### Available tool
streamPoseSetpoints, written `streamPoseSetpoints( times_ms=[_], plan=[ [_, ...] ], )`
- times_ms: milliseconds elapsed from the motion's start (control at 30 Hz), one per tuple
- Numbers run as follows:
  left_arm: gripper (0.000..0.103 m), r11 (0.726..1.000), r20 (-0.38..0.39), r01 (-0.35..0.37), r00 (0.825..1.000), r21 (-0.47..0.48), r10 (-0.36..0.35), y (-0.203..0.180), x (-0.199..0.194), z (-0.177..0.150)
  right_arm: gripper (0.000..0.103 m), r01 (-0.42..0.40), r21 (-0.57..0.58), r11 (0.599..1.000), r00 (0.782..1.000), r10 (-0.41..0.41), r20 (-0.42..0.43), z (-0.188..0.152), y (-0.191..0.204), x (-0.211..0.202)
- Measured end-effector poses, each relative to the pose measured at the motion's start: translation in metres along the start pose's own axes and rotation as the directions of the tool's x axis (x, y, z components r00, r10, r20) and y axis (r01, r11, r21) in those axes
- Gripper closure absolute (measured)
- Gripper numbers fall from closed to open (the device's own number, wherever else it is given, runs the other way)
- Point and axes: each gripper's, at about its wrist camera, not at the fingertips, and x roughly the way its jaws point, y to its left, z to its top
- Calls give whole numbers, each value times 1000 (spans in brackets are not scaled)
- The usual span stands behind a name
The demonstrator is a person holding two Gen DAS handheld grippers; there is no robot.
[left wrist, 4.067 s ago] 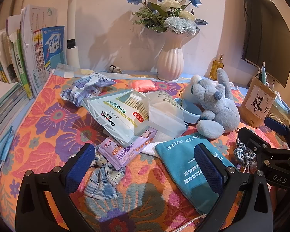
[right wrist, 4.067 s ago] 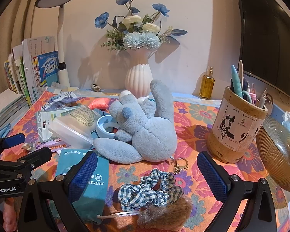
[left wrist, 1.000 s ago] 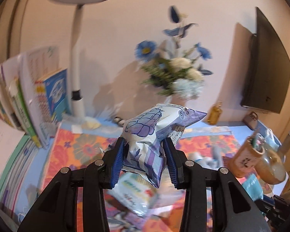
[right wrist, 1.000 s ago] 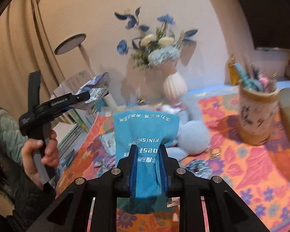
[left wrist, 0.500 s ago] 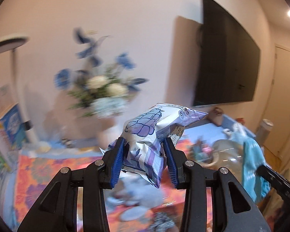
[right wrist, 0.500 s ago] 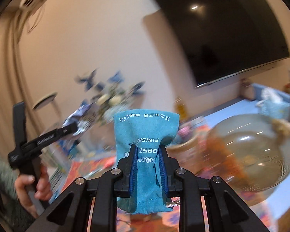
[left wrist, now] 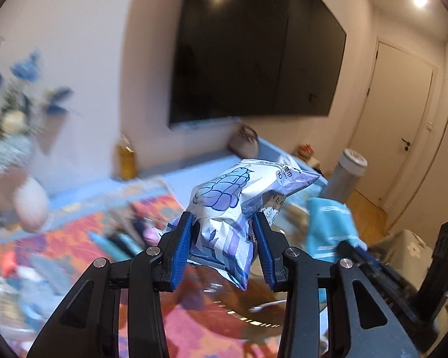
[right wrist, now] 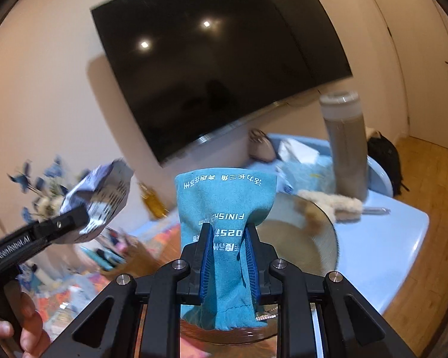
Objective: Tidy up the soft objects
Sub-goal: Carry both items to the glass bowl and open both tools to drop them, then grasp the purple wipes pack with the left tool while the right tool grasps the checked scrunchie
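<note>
**Both grippers raised above the table, each carrying one soft item**

The left gripper (left wrist: 224, 250) was clamped on a crinkled white-and-purple tissue pack (left wrist: 239, 205), its blue pads (left wrist: 180, 250) pressing the lower half of the pack so that the top stood free above them. The right gripper (right wrist: 227, 259) was closed tight on a teal cloth pouch (right wrist: 224, 203), which hung between the narrow jaws with white printed lettering across its upper part and its lower end drooping below the fingers. Under the pouch lay a ribbed glass bowl (right wrist: 319, 238), sitting near the right edge of the light blue table (right wrist: 397, 232). A tall grey bottle (right wrist: 346, 143) stood behind the bowl, towards the far edge. From the right wrist view, the left gripper (right wrist: 83, 220) and its pack (right wrist: 101, 197) appeared to the left, held in a hand (right wrist: 27, 328). A dark wall-mounted screen (left wrist: 254, 56) filled the background. The flower vase (left wrist: 30, 200) and the patterned cloth (left wrist: 74, 238) were blurred.
</note>
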Motion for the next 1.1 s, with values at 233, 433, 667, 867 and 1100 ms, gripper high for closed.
streamPoseSetpoints(
  times_ms=[233, 433, 667, 867, 1100],
  plan=[
    [41, 998, -101, 16, 995, 57, -10, -12, 57, -18, 29, 27, 55, 998, 998, -24, -53, -11, -10, 21],
    [27, 999, -88, 36, 996, 40, -32, 1, 35, -25, 22, 21, 63, 998, 1000, -21, 1, -5, -16, -3],
    [20, 971, 87, -165, 985, 173, 152, 42, -82, -30, 9, -197, -33, 980, 979, 198, 54, -14, 29, -32],
    [15, 924, 228, -383, 899, -4, 374, 114, -238, -48, 0, -389, -205, 898, 917, 398, 4, -59, 111, -58],
    [1, 861, 260, -479, 821, -169, 508, 178, -330, -107, 0, -488, -325, 810, 873, 452, -184, -135, 197, -42]
  ],
)
